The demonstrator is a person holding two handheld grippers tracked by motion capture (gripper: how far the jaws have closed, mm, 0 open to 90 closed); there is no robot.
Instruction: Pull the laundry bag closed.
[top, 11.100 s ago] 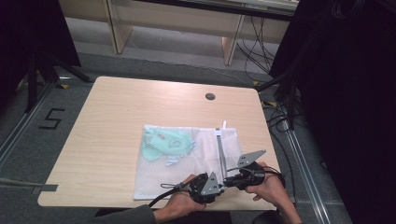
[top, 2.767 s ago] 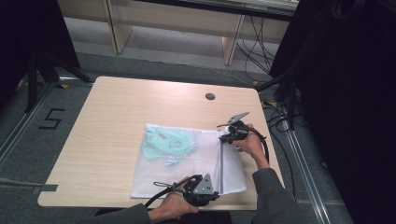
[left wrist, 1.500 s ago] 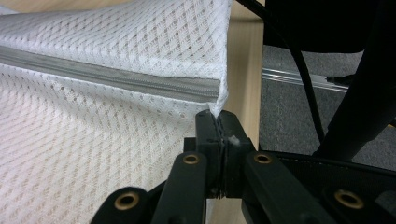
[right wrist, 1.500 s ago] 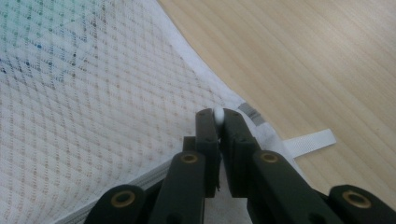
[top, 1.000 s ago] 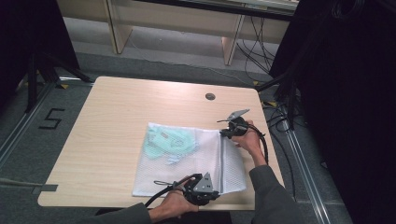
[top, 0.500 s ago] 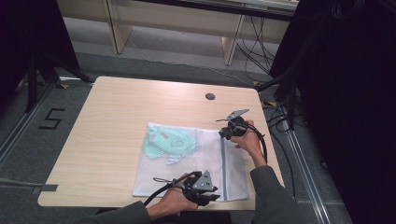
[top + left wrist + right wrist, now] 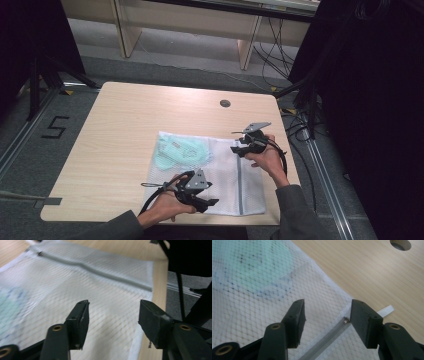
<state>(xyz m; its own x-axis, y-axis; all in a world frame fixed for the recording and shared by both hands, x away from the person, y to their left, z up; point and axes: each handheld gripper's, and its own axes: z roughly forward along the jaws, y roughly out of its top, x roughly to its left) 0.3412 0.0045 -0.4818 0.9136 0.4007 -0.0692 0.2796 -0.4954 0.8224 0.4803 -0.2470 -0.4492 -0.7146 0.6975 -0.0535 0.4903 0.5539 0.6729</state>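
A white mesh laundry bag (image 7: 220,172) lies flat on the wooden table (image 7: 120,130). A mint-green garment (image 7: 179,150) shows through the bag's left part. A grey zipper (image 7: 239,182) runs down the bag's right side. My left gripper (image 7: 211,202) hovers open over the bag's near edge, with mesh (image 7: 75,282) and the zipper (image 7: 95,269) ahead of its open jaws (image 7: 113,312). My right gripper (image 7: 235,148) stands open at the zipper's far end. The metal zipper end (image 7: 346,320) lies just inside its right jaw, and the green garment (image 7: 252,267) lies beyond.
A round cable hole (image 7: 225,103) sits in the table's far side (image 7: 400,243). A small white tab (image 7: 385,311) sticks out from the bag's far edge. Table edge and floor rails lie close on the right (image 7: 183,287). Bare wood spreads to the left.
The right gripper has moved from the bag's near edge along the zipper to its far end and stays there. In the last second the left gripper shifted slightly left over the bag's near edge.
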